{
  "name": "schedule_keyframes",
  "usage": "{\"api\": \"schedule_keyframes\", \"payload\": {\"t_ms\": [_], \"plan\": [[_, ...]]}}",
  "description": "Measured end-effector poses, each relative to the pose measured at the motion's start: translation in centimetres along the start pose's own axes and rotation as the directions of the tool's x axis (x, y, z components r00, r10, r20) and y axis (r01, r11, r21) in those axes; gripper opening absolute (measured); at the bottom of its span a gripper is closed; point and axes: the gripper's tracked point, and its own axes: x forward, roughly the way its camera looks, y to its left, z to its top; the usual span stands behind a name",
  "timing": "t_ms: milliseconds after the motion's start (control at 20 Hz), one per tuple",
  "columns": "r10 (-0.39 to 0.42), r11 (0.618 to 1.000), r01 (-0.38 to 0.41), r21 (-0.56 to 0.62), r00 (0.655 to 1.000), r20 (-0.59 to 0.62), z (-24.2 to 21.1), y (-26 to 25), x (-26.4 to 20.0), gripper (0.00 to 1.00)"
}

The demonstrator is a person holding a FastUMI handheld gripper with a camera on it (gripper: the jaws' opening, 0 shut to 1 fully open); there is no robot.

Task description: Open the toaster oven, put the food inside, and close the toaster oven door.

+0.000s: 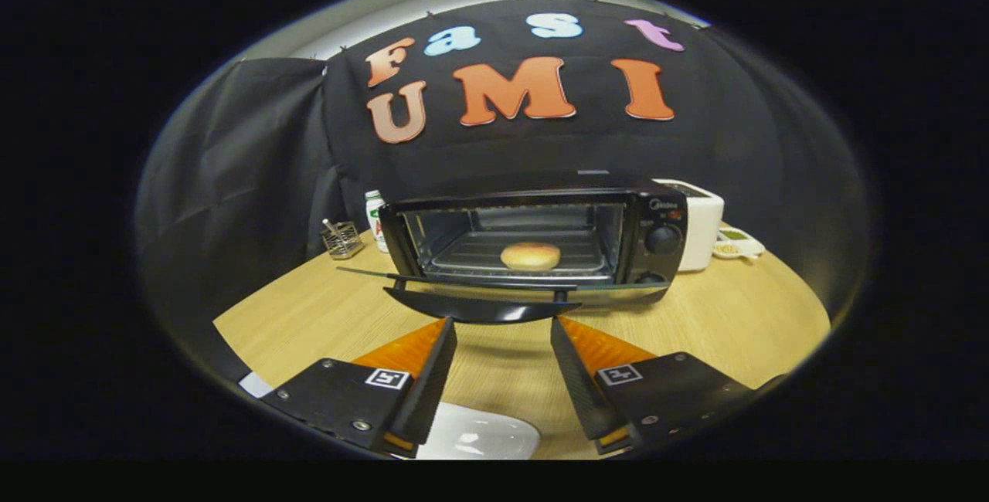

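A black toaster oven point(649, 216) stands on the wooden table ahead of me, its door point(479, 286) folded down flat toward me. A round bread bun point(530, 256) lies on the wire rack inside the oven cavity. The door's curved black handle point(480, 307) sits just beyond my fingertips. My gripper point(502, 323) is open, its two fingers spread apart with nothing between them, close to the handle but not touching it as far as I can tell.
A white plate point(483, 436) lies on the table point(734, 324) under and between the fingers. Left of the oven stand a wire basket point(341, 239) and a small bottle point(375, 216). A white appliance point(699, 224) and a small dish point(738, 243) sit to its right.
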Motion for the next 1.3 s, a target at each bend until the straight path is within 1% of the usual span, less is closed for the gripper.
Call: {"api": "schedule_keyframes", "payload": {"t_ms": [100, 200, 400, 600, 800, 900, 950, 1050, 1100, 1150, 1300], "plan": [[0.001, 1.0, -0.001, 0.007, 1.0, 0.001, 0.7, 0.4, 1.1, 0.73], [-0.007, 1.0, 0.007, -0.017, 1.0, 0.005, 1.5, 0.5, 2.0, 0.73], [-0.072, 0.992, 0.075, -0.103, 0.997, 0.028, 3.0, -0.2, 4.3, 0.74], [-0.135, 0.979, 0.14, -0.149, 0.99, 0.046, 4.4, -0.6, 6.6, 0.74], [-0.139, 0.963, 0.152, -0.223, 0.988, 0.071, 5.4, 0.9, 8.1, 0.75], [-0.143, 0.957, 0.161, -0.24, 0.986, 0.091, 6.2, 1.3, 8.6, 0.76], [-0.131, 0.96, 0.146, -0.24, 0.988, 0.08, 5.7, 1.7, 8.5, 0.76], [-0.127, 0.959, 0.146, -0.244, 0.988, 0.091, 5.9, 1.9, 7.6, 0.77], [-0.109, 0.962, 0.129, -0.24, 0.989, 0.095, 5.8, 2.4, 6.7, 0.77], [-0.083, 0.963, 0.11, -0.245, 0.99, 0.116, 6.3, 3.1, 5.7, 0.78], [-0.057, 0.948, 0.126, -0.292, 0.97, 0.235, 9.2, 3.5, 0.7, 0.79]]}}
